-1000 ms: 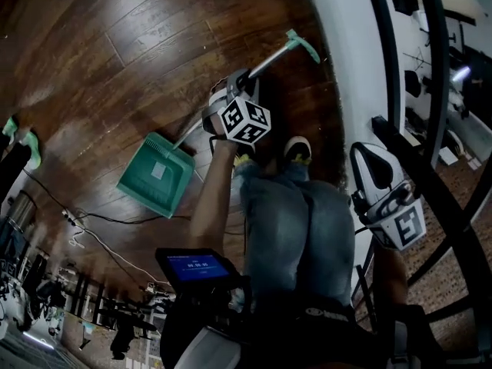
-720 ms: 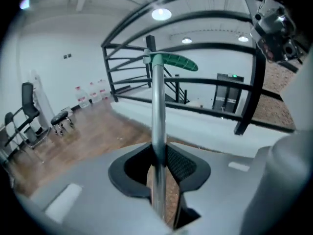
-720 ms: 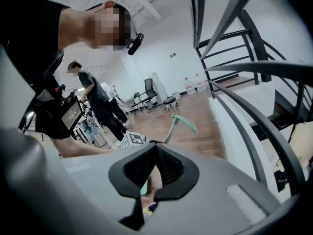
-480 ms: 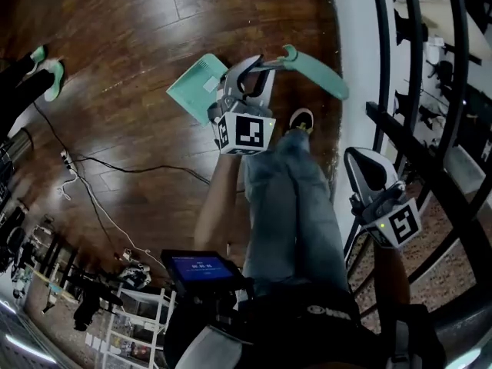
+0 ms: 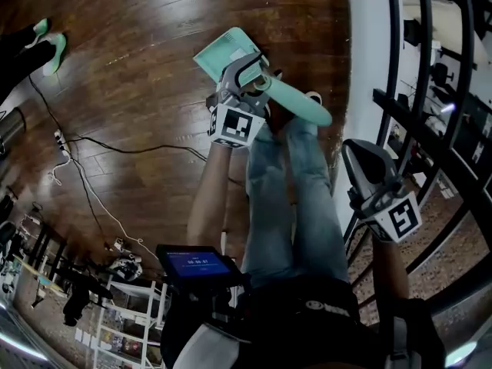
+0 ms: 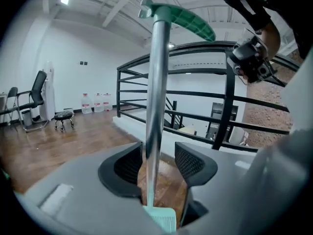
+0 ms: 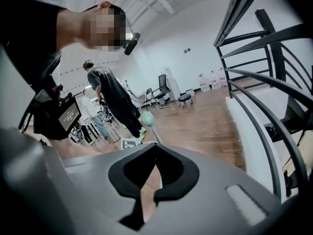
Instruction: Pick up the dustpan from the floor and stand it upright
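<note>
The teal dustpan (image 5: 223, 52) has its pan on the wood floor, and its metal pole rises to a teal grip (image 5: 296, 102) near my legs. My left gripper (image 5: 250, 75) is around the pole just above the pan. In the left gripper view the pole (image 6: 156, 82) stands upright between the jaws of the left gripper (image 6: 159, 163). It runs close to the left pad with a gap to the right pad, and the jaws are opening. My right gripper (image 5: 360, 158) hangs by the railing, away from the dustpan. The right gripper (image 7: 156, 150) is shut on nothing.
A black metal railing (image 5: 400, 68) and a white ledge (image 5: 361, 52) run along the right. A black cable (image 5: 115, 148) crosses the floor at left. Another person's teal shoe (image 5: 48, 48) shows at far left, and that person (image 7: 110, 99) stands nearby. A tablet screen (image 5: 196, 264) sits at my waist.
The dustpan went from lying flat at the left to standing on its pan, its grip now swung towards me. My left gripper slid down the pole towards the pan. Both grippers rose.
</note>
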`<action>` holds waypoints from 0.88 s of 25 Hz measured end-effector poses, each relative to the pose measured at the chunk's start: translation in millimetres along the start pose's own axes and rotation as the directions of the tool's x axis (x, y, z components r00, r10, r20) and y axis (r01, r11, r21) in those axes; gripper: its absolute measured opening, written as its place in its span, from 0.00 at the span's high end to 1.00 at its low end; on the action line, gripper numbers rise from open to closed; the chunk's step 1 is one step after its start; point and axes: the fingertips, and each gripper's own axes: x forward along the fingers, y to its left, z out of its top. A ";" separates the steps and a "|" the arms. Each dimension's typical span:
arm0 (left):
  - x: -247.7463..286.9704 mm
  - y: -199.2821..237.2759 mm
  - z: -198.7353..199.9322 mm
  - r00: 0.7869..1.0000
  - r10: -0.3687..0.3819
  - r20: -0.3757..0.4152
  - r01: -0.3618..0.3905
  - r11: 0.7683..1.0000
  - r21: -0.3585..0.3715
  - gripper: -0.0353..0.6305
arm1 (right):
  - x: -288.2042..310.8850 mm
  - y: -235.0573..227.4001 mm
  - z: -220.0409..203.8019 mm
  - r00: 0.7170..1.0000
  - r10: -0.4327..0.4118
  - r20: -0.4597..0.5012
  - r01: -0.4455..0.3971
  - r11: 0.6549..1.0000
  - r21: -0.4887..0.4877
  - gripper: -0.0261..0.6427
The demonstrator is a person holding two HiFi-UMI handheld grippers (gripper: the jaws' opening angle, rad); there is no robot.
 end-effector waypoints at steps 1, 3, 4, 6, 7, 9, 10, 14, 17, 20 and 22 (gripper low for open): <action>-6.0 -2.0 -8.5 1.000 -0.006 -0.016 0.006 1.000 0.001 0.61 | 0.5 3.5 2.7 1.000 0.003 0.005 -0.003 1.000 0.000 0.96; -19.5 -5.8 -22.9 0.999 -0.009 -0.052 0.009 1.000 -0.016 0.63 | 1.4 10.0 6.6 1.000 0.006 0.006 -0.006 1.000 -0.005 0.96; -26.7 -8.6 -28.3 0.997 -0.015 -0.075 0.013 0.999 -0.034 0.63 | 2.5 13.9 10.0 1.000 0.007 0.009 -0.007 1.000 -0.007 0.96; -47.6 -16.9 -34.4 0.992 -0.039 -0.122 0.029 0.996 -0.079 0.64 | 3.7 24.5 20.5 1.000 0.013 0.026 -0.012 1.000 -0.008 0.96; -62.8 -20.1 -33.6 0.990 -0.044 -0.138 0.030 0.995 -0.100 0.65 | 2.5 30.2 26.0 0.999 0.018 0.030 -0.018 1.000 -0.016 0.96; -101.0 -18.3 -18.7 0.991 -0.018 -0.135 0.001 0.991 -0.130 0.77 | -3.3 40.4 38.5 0.999 0.026 0.025 -0.025 0.999 -0.046 0.96; -122.8 -14.6 -1.5 0.995 0.006 -0.104 -0.021 0.989 -0.144 0.91 | -7.7 46.9 48.1 0.999 0.026 0.025 -0.025 0.997 -0.066 0.96; -221.4 -10.5 103.4 0.995 0.086 0.055 -0.071 0.970 -0.232 0.92 | -38.2 101.2 107.7 0.994 0.052 0.095 -0.039 0.990 -0.135 0.96; -278.0 -6.6 192.0 0.979 0.152 0.138 -0.121 0.969 -0.214 0.92 | -57.3 146.6 149.7 0.977 0.116 0.181 -0.083 0.980 -0.178 0.96; -311.3 -21.5 271.6 0.958 0.169 0.232 -0.134 0.978 -0.162 0.92 | -74.5 177.9 173.6 0.949 0.190 0.253 -0.130 0.963 -0.237 0.96; -327.3 -43.1 317.3 0.941 0.181 0.285 -0.152 0.981 -0.121 0.92 | -90.6 200.6 188.8 0.923 0.243 0.299 -0.159 0.947 -0.277 0.96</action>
